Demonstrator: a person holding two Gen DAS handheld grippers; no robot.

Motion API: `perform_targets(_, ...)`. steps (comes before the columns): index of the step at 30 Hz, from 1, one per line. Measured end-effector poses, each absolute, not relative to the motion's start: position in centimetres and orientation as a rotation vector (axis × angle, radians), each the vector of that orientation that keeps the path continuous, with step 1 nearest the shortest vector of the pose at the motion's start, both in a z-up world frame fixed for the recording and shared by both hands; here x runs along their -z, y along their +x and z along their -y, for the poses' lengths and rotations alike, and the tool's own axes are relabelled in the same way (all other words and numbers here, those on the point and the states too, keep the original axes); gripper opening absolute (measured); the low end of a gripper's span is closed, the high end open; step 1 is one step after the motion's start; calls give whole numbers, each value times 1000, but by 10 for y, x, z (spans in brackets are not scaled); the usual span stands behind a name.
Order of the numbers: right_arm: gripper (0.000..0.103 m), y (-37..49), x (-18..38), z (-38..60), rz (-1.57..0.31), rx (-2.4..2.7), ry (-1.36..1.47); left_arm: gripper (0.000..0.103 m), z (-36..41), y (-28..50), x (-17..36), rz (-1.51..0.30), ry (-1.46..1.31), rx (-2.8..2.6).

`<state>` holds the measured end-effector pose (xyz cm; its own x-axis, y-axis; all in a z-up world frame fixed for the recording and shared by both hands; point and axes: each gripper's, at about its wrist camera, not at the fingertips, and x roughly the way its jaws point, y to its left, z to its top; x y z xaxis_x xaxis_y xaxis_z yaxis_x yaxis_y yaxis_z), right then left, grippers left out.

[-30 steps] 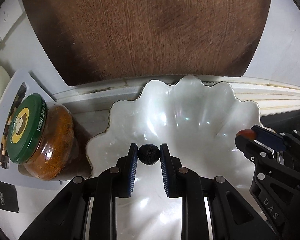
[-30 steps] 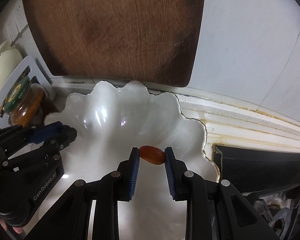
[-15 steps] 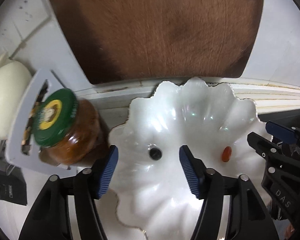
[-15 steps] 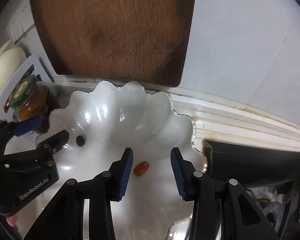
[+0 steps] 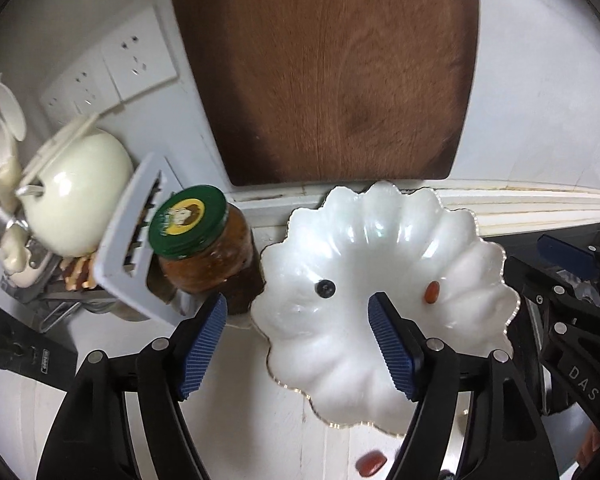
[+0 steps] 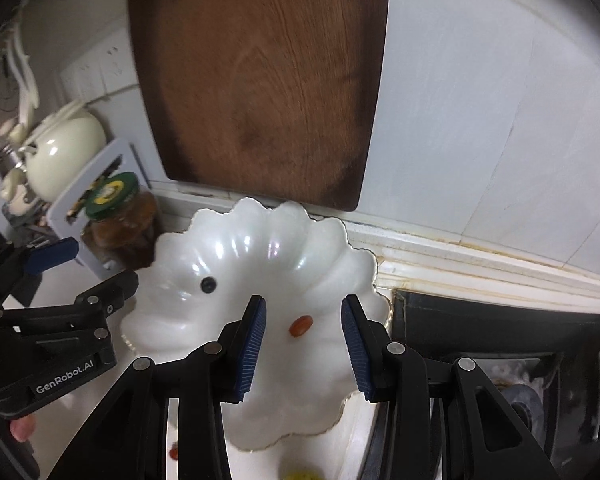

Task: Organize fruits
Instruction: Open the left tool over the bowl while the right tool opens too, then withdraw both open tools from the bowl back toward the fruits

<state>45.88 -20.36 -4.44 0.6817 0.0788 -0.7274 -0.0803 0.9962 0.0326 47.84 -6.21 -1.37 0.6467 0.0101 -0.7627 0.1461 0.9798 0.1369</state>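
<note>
Two fruits lie in the white scalloped pearly dish as we read it: a small dark round berry left of centre and a small reddish-orange oblong fruit toward the right side, well apart from each other. Our left gripper hangs above the dish's near edge with its blue ribbed pads spread wide and nothing between them; the berry sits ahead of the gap, untouched. Our right gripper is likewise spread apart and empty, with the reddish fruit resting on the dish floor between and just ahead of its pads, clear of both. So we judge that this pair is delivered. What is left: on the white counter near the dish's front rim we see another reddish piece in the left view, and in the right view a small red bit and a blurred yellow-green thing at the bottom edge; we cannot tell exactly what these are, but we take them for fruit awaiting transfer. Beside the dish stand a green-lidded glass jar of brown paste and a large brown wooden board leaning on the wall; neither seems part of the job. By our estimate the task is partway through, with more fetching ahead.
</note>
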Motion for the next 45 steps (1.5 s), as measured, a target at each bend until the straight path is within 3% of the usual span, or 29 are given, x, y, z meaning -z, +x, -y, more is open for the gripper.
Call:
perform_targets(15, 41, 384, 18, 195, -680, -85, -48, 76, 52, 404, -9, -758, 228, 106)
perform_targets(45, 40, 267, 25, 181, -634, -155, -20, 78, 30, 276, -15, -667, 178, 148)
